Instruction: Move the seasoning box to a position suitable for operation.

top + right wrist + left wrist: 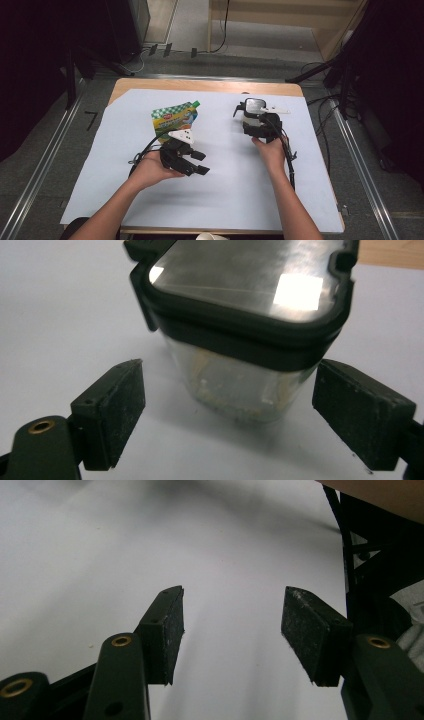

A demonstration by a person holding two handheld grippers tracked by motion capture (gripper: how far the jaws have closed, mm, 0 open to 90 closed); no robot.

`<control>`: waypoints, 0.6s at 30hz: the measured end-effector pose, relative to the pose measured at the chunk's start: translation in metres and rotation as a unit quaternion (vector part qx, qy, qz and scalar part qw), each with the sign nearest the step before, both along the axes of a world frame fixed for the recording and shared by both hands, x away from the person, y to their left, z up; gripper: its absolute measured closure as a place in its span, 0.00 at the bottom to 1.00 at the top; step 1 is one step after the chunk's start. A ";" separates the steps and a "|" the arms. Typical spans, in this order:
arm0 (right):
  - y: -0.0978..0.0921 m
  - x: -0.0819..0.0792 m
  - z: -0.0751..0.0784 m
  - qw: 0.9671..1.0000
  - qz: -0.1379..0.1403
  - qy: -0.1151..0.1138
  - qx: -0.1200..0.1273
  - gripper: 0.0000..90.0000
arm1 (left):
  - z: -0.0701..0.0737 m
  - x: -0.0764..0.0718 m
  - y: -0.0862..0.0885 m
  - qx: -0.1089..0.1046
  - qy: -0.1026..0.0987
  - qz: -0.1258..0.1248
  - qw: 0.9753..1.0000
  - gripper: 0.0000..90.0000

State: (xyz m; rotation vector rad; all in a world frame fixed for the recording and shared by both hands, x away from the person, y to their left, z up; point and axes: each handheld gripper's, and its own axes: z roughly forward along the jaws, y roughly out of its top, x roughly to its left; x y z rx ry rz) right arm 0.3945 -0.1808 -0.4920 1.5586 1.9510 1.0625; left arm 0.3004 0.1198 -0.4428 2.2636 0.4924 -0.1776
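Fingers [367, 417] flank container [240, 335] (untouched) — spread wide

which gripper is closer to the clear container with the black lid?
Right. The right gripper has open jaws on either side of the clear container. The left gripper is off to its left, nearer the green pouch.

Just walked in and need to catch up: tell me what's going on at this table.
A person at a paper-covered table holds a claw in each hand. The right claw is open, its jaws on either side of a clear container with a black-rimmed lid, not yet touching it. The left claw is open over bare paper, holding nothing. A green pouch lies just beyond the left claw, untouched.
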 end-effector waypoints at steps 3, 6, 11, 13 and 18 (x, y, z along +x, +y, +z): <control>0.001 0.005 -0.001 1.000 -0.014 -0.013 0.008 0.15 | -0.001 0.000 -0.001 -0.001 0.001 0.000 1.000 0.48; 0.007 0.010 -0.002 0.999 -0.030 -0.026 -0.002 0.15 | -0.001 0.000 -0.001 0.000 0.002 -0.001 1.000 0.48; 0.013 0.018 -0.006 0.998 -0.053 -0.041 -0.005 0.12 | -0.001 0.000 -0.001 -0.001 0.002 0.000 1.000 0.48; 0.015 0.021 -0.008 0.997 -0.058 -0.046 -0.010 0.11 | -0.001 0.000 -0.001 -0.001 0.003 -0.001 1.000 0.48; 0.020 0.024 -0.012 0.995 -0.075 -0.061 -0.015 0.11 | -0.002 0.000 -0.003 0.000 0.004 -0.003 1.000 0.48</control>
